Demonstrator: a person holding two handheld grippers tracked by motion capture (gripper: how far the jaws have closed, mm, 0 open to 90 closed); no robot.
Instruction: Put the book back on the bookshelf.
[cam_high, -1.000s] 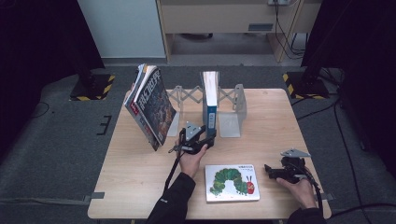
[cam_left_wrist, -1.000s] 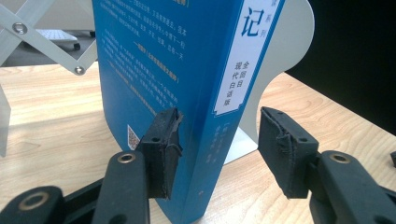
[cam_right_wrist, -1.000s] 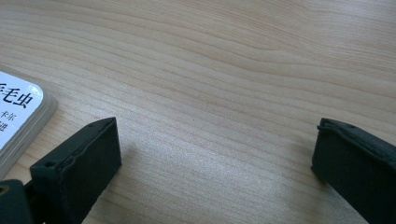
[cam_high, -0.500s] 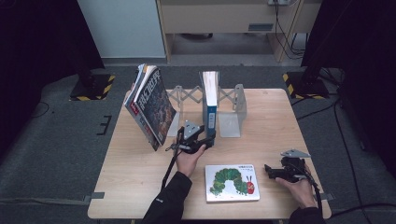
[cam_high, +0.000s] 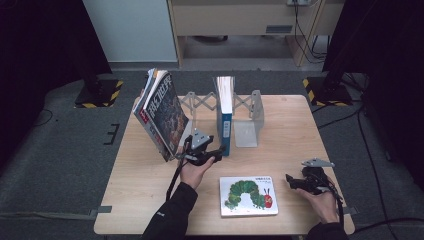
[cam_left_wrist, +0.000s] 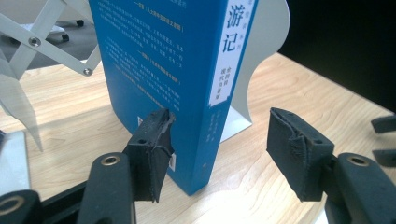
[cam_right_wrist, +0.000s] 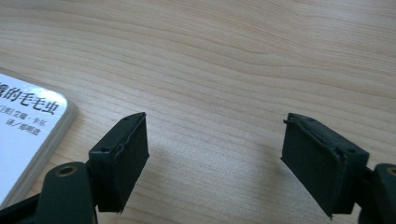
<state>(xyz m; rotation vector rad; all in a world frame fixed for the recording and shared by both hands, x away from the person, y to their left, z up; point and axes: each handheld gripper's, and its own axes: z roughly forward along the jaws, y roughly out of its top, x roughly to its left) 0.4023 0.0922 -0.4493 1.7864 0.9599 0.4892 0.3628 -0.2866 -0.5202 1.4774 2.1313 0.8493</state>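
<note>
- Wooden table (cam_high: 280, 125), dark floor around it.
- Far left: stack of magazines (cam_high: 161, 114) leaning tilted against the expanding metal bookend rack (cam_high: 200, 102).
- Left gripper (cam_high: 204, 155): jaws just been opening, one pad touching the upright blue book (cam_left_wrist: 187, 70), the other clear.
- Caterpillar picture book (cam_high: 248, 195) lies flat.
- Right gripper (cam_right_wrist: 215, 154): jaws just been closing, apart over bare wood.

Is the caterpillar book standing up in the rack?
No, the caterpillar book lies flat on the table, in front of the rack.
</note>
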